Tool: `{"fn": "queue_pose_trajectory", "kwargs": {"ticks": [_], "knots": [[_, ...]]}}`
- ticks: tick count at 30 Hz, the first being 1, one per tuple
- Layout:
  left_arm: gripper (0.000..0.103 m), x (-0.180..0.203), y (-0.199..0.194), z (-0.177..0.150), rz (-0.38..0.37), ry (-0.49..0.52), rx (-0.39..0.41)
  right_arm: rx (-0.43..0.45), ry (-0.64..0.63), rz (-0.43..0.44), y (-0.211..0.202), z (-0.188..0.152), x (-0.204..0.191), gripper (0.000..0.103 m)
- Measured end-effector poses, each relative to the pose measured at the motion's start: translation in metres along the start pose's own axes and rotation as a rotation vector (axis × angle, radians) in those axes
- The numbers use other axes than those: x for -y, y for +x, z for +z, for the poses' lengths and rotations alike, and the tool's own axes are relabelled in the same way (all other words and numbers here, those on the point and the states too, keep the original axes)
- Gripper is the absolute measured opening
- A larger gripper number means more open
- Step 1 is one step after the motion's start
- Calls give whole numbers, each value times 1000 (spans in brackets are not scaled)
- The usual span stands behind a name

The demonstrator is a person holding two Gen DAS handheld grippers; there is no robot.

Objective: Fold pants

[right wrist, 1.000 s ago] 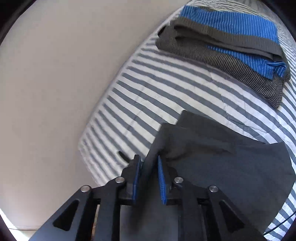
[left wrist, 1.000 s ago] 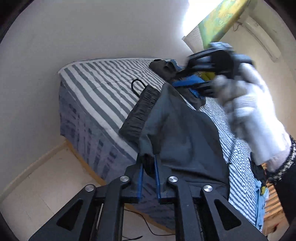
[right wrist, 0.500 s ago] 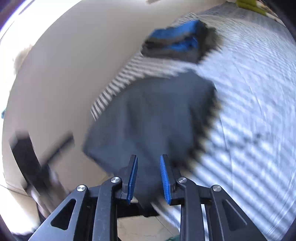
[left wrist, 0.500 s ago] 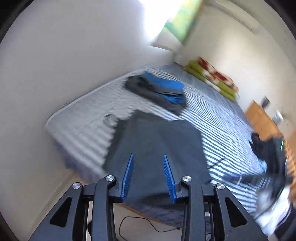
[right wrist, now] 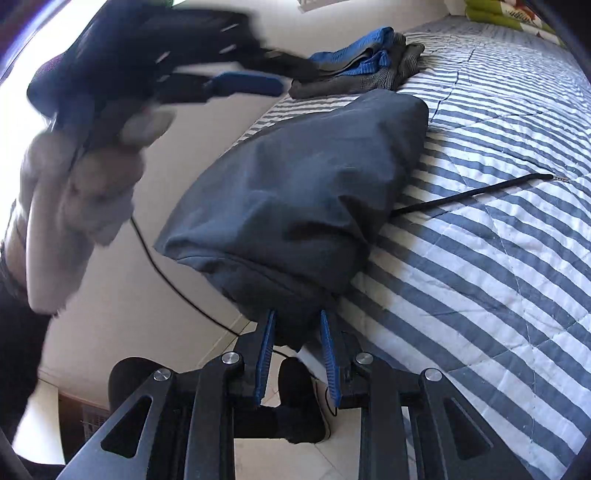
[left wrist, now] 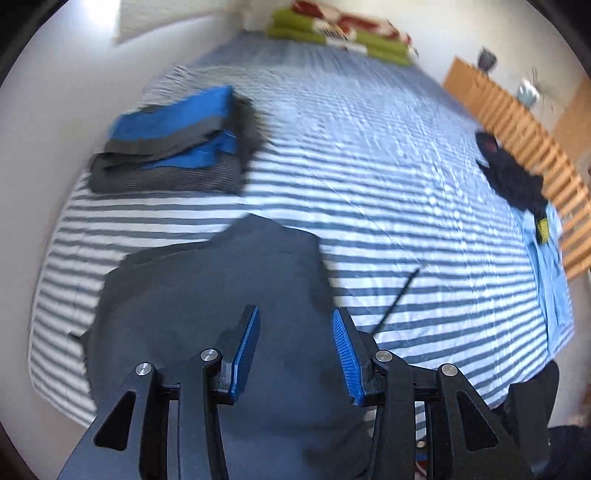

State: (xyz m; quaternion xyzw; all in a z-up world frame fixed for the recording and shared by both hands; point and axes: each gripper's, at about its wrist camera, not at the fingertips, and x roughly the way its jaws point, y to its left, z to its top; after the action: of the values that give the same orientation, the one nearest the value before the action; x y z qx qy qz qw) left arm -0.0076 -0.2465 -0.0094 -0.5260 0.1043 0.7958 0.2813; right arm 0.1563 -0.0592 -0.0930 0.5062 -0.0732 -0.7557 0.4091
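Note:
The dark grey pants point(left wrist: 207, 288) lie doubled over on the striped bed point(left wrist: 369, 192), near its corner by the wall. My left gripper point(left wrist: 295, 317) hovers above them with its jaws opening and nothing between the pads. In the right wrist view the pants point(right wrist: 303, 177) bulge as a bundle, their near edge hanging off the mattress. My right gripper point(right wrist: 295, 323) is shut on that edge. The left gripper point(right wrist: 284, 72) shows there blurred at the upper left, in a gloved hand point(right wrist: 92, 192).
A folded blue and grey stack point(left wrist: 173, 147) sits beyond the pants by the wall. A black cord point(left wrist: 399, 295) lies on the sheet to their right. Dark and light blue garments point(left wrist: 513, 177) lie at the far right by wooden slats point(left wrist: 517, 122). Pillows point(left wrist: 340, 33) line the head.
The left gripper let go of the pants' corner, opened and swung up over the bed. The right gripper carried its edge across to the bed's near side, so the pants lie doubled.

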Motion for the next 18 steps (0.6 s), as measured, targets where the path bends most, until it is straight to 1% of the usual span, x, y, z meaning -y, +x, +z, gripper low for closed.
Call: {"fn": "queue_pose_trajectory", "kwargs": {"ticks": [3,4,6,7,10,12,14,16,18], "knots": [[44,18,24,11,2,65,-70,16,-24,-6,1,2,3,23],[44,23,32,15,23,81,-85,17,-29,-4,2,0,2,23],[44,28,40,20,32,100,-114,19,-35,14,1,0,4,25],[44,28,43,23,26,96,-123,21,-32,32,0,0,8,28],[44,22,48,30,21,68,-148,37,5,72,1,-1,18,28],[44,21,57,39,26,58,-175,36,3,89,5,-2,16,27],[46,23,65,47,54,69,-184,46,-23,81,3,-6,10,25],[53,27,75,55,89,83,-195,53,-41,70,3,-8,6,19],[53,32,90,59,125,105,-223,69,-50,68,0,-10,3,14]]}}
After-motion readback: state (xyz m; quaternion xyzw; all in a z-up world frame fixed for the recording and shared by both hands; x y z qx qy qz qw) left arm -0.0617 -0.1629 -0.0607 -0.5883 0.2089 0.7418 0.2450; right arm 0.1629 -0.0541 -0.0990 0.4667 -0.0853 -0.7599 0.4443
